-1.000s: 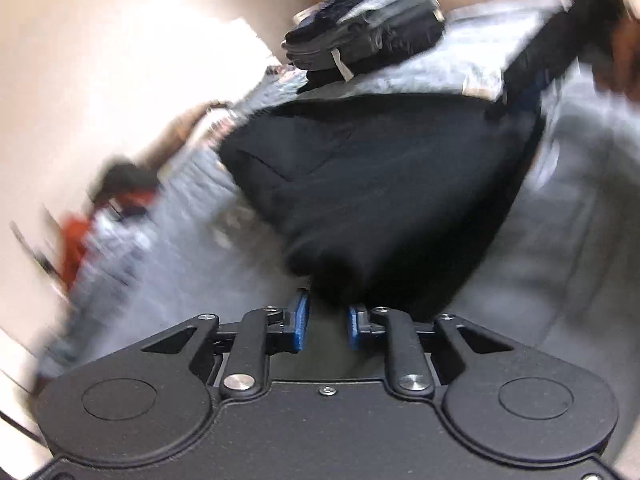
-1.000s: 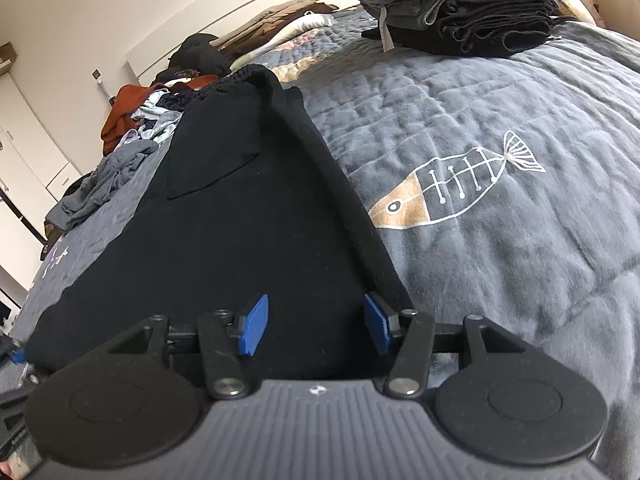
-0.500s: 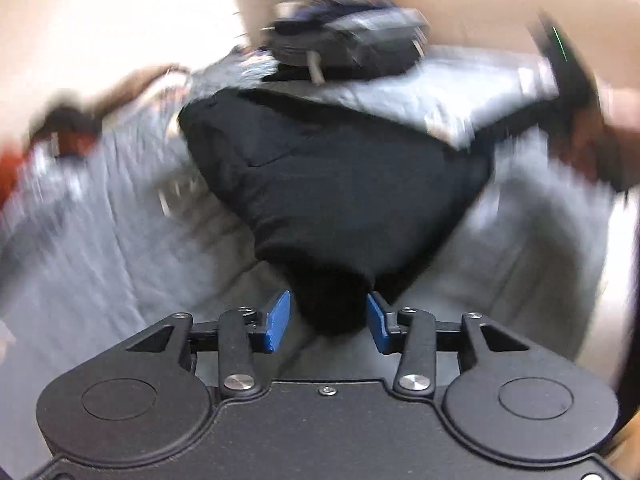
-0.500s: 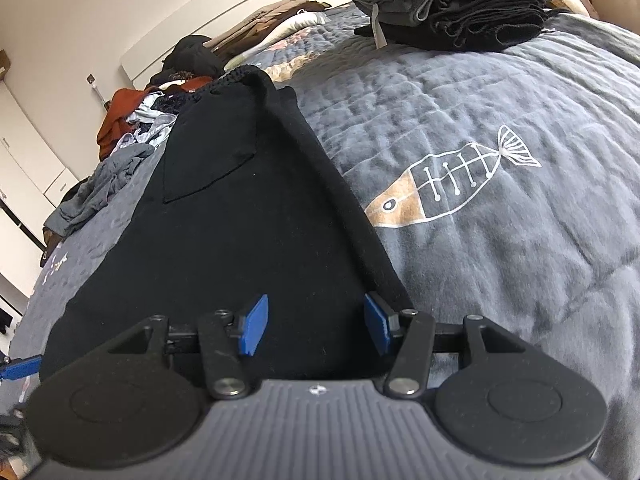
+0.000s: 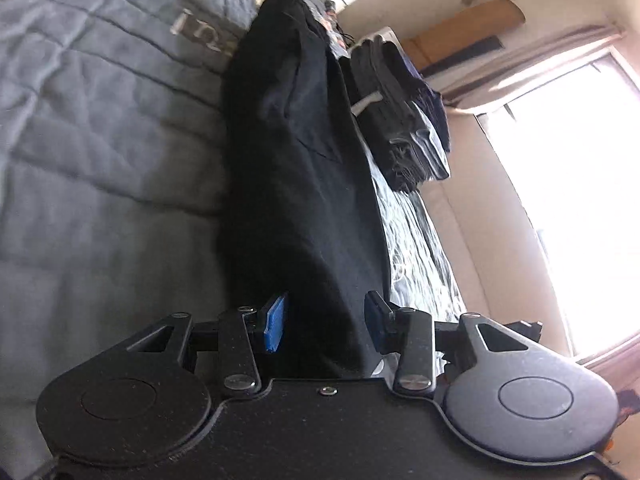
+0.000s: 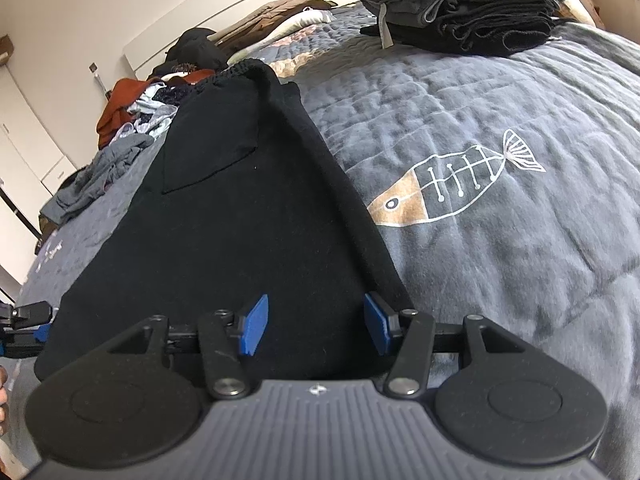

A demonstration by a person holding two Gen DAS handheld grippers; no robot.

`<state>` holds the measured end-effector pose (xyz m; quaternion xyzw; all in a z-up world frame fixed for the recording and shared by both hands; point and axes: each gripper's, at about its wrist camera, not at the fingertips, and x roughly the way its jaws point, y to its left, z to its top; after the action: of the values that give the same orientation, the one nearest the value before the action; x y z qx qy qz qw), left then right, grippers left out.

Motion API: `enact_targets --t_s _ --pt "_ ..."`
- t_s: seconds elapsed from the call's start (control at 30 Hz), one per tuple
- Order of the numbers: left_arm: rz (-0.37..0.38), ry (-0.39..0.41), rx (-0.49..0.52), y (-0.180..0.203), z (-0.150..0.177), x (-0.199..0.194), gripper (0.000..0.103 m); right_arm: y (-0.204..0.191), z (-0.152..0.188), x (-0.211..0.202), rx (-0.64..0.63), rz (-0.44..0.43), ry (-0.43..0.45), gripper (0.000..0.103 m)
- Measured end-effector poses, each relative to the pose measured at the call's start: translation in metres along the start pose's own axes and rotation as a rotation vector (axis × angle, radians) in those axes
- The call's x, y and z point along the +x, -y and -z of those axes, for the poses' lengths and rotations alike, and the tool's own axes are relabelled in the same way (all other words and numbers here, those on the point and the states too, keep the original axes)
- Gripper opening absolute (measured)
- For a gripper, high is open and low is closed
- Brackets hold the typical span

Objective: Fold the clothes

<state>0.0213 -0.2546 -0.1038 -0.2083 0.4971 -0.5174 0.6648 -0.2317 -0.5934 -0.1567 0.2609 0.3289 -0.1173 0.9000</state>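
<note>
Long black knit garment (image 6: 240, 220) lies half-folded lengthwise on the grey quilted bed (image 6: 500, 260), cross-folds left; both grippers' fingers part-open, gripping nothing, beside folded stack (image 6: 460, 12).

Bed covered by grey quilt (image 6: 500, 280) with fish print (image 6: 456, 184). Cream walls (image 6: 80, 8); white cupboard doors (image 6: 24, 152) at left. Bright curtained window (image 5: 576, 184), overexposed, in left view.

Both claws share one build: black linkage arms with silver screws, round black discs at four and eight o'clock, and blue pads. The left claw (image 5: 326, 326) has a smooth speckled black body. The right claw (image 6: 316, 324) has a ribbed grey body with a small white mark at six o'clock.
</note>
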Motion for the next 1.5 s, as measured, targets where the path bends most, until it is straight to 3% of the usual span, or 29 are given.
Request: enact_targets --t_s 0.1,0.2,0.3,0.37,0.53,0.7,0.77,0.9,0.97,1.07,1.17,1.23,1.3,1.33,1.4,1.47,1.5 --pt "0.036 -0.024 0.054 0.014 0.001 0.001 0.034 0.0 0.0 0.001 -0.004 0.004 0.0 0.053" --pt "0.1 -0.148 0.127 0.026 0.002 0.003 0.032 0.002 -0.001 0.001 0.007 0.001 -0.002 0.053" --pt "0.053 -0.214 0.195 0.032 0.009 0.006 0.032 -0.001 -0.001 0.001 -0.005 0.008 -0.006 0.053" --pt "0.031 -0.184 0.162 0.027 0.007 0.005 0.032 -0.002 -0.001 0.002 -0.016 0.014 -0.007 0.053" --pt "-0.041 -0.017 0.052 0.007 -0.006 -0.021 0.034 -0.002 -0.001 0.001 -0.016 0.015 -0.006 0.053" --pt "-0.157 -0.022 0.102 0.009 -0.006 -0.027 0.055 0.003 -0.007 -0.012 0.048 -0.013 0.021 0.053" --pt "-0.155 -0.061 0.108 0.009 -0.001 -0.016 0.056 0.005 -0.008 -0.015 0.056 -0.012 0.037 0.053" --pt "-0.176 -0.144 0.16 0.012 0.014 0.007 0.074 0.007 -0.01 -0.019 0.038 0.029 0.066 0.053" --pt "-0.171 -0.161 0.158 0.008 0.019 0.014 0.08 0.016 -0.014 -0.025 0.086 0.016 0.086 0.053" --pt "-0.165 -0.142 0.116 -0.001 0.019 0.018 0.081 0.031 -0.02 -0.031 0.148 0.013 0.081 0.053" --pt "-0.126 -0.103 0.032 -0.008 0.02 0.012 0.079 0.039 -0.022 -0.035 0.167 0.019 0.089 0.053" --pt "-0.094 -0.085 0.031 -0.005 0.021 0.012 0.07 0.042 -0.021 -0.036 0.178 0.012 0.085 0.053" --pt "-0.085 -0.07 0.046 -0.001 0.021 0.012 0.029 0.044 -0.019 -0.036 0.185 0.002 0.076 0.053" --pt "-0.078 -0.067 0.045 -0.001 0.021 0.012 0.025 0.044 -0.018 -0.036 0.182 -0.001 0.068 0.053" --pt "-0.056 -0.068 0.036 -0.003 0.017 0.008 0.024 0.045 -0.016 -0.036 0.182 -0.018 0.048 0.053" --pt "-0.095 -0.089 0.039 -0.004 0.014 0.015 0.026 0.046 -0.015 -0.037 0.19 -0.041 0.03 0.053" --pt "-0.123 -0.103 0.042 -0.004 0.013 0.019 0.036 0.047 -0.015 -0.038 0.196 -0.05 0.023 0.053"
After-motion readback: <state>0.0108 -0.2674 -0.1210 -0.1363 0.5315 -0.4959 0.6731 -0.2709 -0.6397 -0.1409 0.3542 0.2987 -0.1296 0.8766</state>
